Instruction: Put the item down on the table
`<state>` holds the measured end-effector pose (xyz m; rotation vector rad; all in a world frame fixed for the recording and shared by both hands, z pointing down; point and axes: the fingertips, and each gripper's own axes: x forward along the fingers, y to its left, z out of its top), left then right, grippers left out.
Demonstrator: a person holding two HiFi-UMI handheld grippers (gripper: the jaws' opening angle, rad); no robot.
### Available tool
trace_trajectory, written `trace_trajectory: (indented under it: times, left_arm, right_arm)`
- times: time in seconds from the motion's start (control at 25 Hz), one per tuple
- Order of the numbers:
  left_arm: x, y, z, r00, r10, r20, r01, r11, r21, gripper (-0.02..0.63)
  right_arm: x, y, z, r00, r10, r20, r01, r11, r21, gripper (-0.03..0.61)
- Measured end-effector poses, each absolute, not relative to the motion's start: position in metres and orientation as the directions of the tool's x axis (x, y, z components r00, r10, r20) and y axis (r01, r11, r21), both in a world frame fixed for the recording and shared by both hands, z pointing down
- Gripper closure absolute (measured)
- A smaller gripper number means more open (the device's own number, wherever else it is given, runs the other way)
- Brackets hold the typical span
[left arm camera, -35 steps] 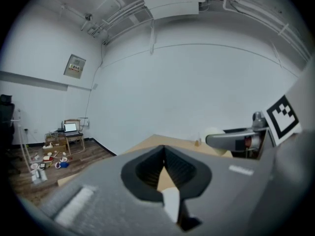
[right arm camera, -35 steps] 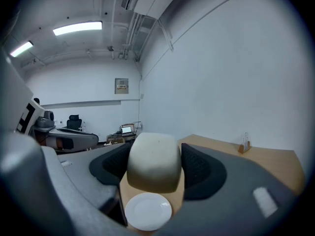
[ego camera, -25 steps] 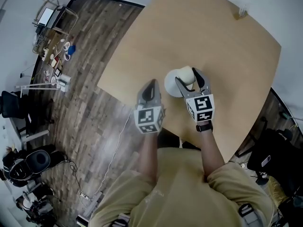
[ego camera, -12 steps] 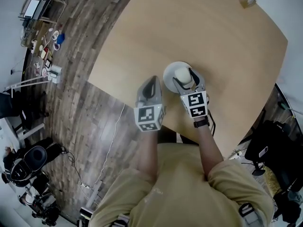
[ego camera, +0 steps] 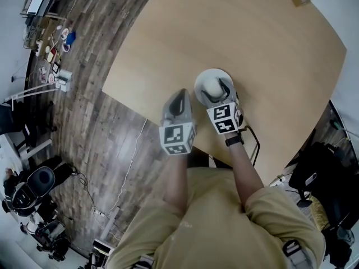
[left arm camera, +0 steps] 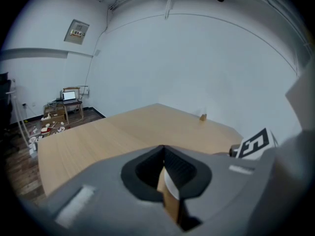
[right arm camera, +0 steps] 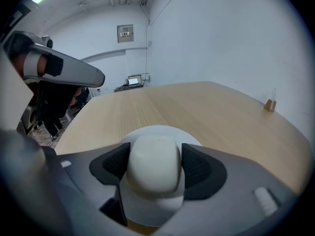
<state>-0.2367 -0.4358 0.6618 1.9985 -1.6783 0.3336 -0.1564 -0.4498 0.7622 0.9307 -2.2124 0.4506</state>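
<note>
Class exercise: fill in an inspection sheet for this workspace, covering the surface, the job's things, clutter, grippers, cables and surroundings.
Surface: light wooden table, mostly bare.
Job's things: white domed item with a round brim, near the person's edge of the table; contact with the table cannot be told.
Clutter: small brown object at the far corner.
Grippers: right gripper shut on the item's dome; left gripper shut, empty, beside it.
Cables: black cable by the right wrist; thin cable on the floor.
Surroundings: plank floor, desk with laptop, white walls.
</note>
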Motion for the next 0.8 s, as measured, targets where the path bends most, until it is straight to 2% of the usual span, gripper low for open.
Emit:
trace_trajectory:
  times: [0.44,0.52,0.6,0.68,0.8]
  left_arm:
    - [-0.223,-0.418,0.613,0.185,-0.886,0.424,-0.977,-0.118,0.181,0.612]
    - [-0.22,-0.412,0.596,0.178,-0.898,0.402,-0.979,-0.121,0.165,0.612]
    - [-0.216,-0.402,0.575,0.172,-0.911,0.374,-0.981,-0.124,0.15,0.612]
    - [-0.211,-0.391,0.552,0.171,-0.924,0.341,-0.982,-0.133,0.132,0.612]
    - [-0.201,-0.374,0.516,0.166,-0.941,0.295,-0.984,-0.14,0.106,0.612]
  right_arm:
    - [-0.128,-0.448,0.692,-0.553,-0.602,0.576,-0.769,0.635,-0.074,0.261]
    - [-0.111,-0.442,0.672,-0.559,-0.627,0.543,-0.781,0.618,-0.09,0.292]
    - [-0.095,-0.433,0.647,-0.578,-0.644,0.5,-0.788,0.599,-0.14,0.382]
    - [-0.08,-0.422,0.619,-0.597,-0.666,0.447,-0.791,0.582,-0.19,0.41]
    - [-0.061,-0.412,0.569,-0.6,-0.708,0.371,-0.794,0.581,-0.175,0.456]
